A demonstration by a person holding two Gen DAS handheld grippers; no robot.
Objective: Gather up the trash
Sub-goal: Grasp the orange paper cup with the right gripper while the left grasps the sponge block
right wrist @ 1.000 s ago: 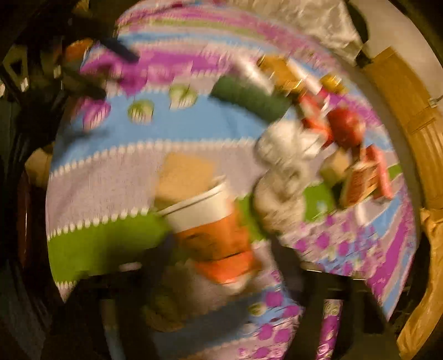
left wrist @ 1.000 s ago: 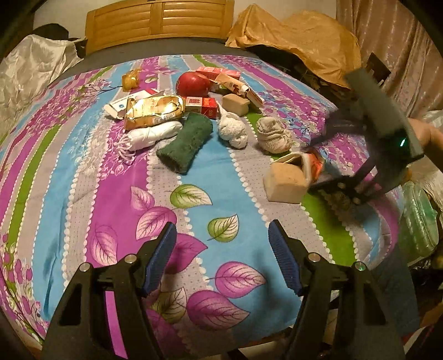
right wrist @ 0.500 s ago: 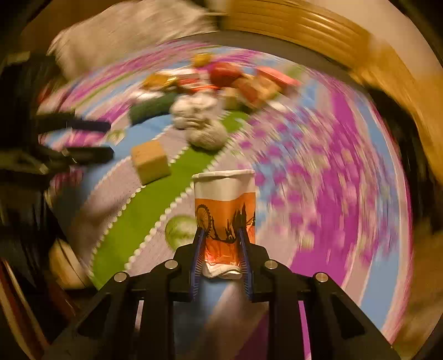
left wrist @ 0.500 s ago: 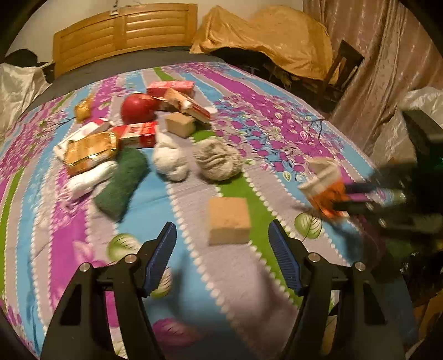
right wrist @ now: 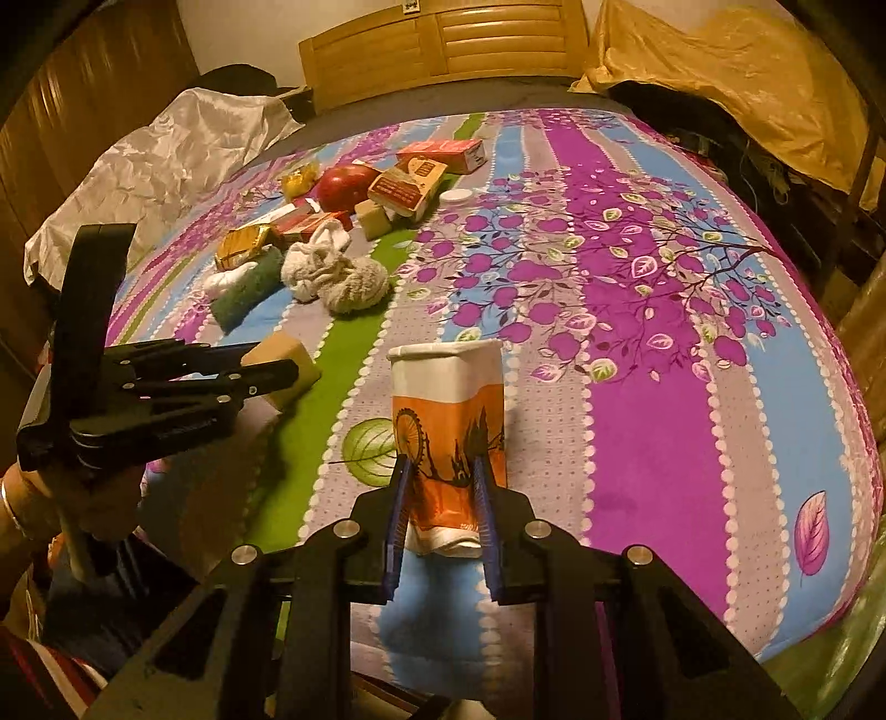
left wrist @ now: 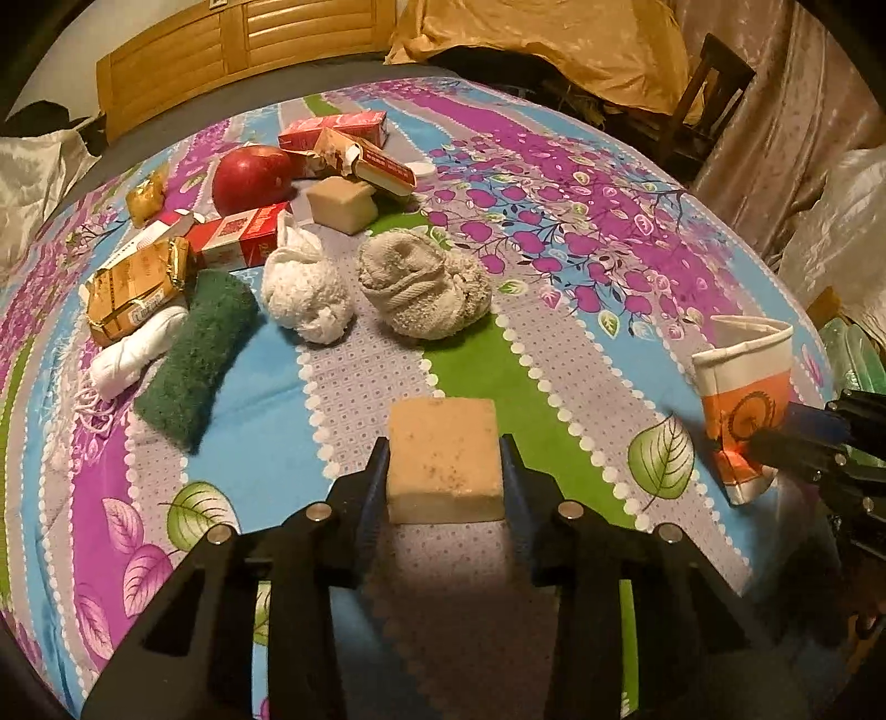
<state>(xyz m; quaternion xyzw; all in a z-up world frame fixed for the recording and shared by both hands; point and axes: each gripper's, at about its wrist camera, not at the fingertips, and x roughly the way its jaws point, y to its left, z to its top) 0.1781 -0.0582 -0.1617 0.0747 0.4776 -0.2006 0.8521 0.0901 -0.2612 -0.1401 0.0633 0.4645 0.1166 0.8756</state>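
Observation:
My left gripper (left wrist: 444, 471) is shut on a tan sponge block (left wrist: 443, 457) near the front edge of the bed. My right gripper (right wrist: 441, 501) is shut on a squashed orange and white paper cup (right wrist: 448, 426) and holds it above the bedspread. The cup also shows in the left wrist view (left wrist: 742, 399) at the right, with the right gripper (left wrist: 786, 437) on it. In the right wrist view the left gripper (right wrist: 266, 368) is at the left, holding the sponge block (right wrist: 282, 363).
On the flowered bedspread (left wrist: 581, 232) lie red cartons (left wrist: 238, 235), a red apple (left wrist: 252, 174), another tan block (left wrist: 340, 205), a gold packet (left wrist: 135, 282), a green scrubber (left wrist: 196, 349), white and grey cloth bundles (left wrist: 423, 291). A wooden headboard (right wrist: 443, 44) stands behind.
My left gripper moved forward and closed on the tan sponge block. My right gripper, holding the cup, steadied at the bed's right front.

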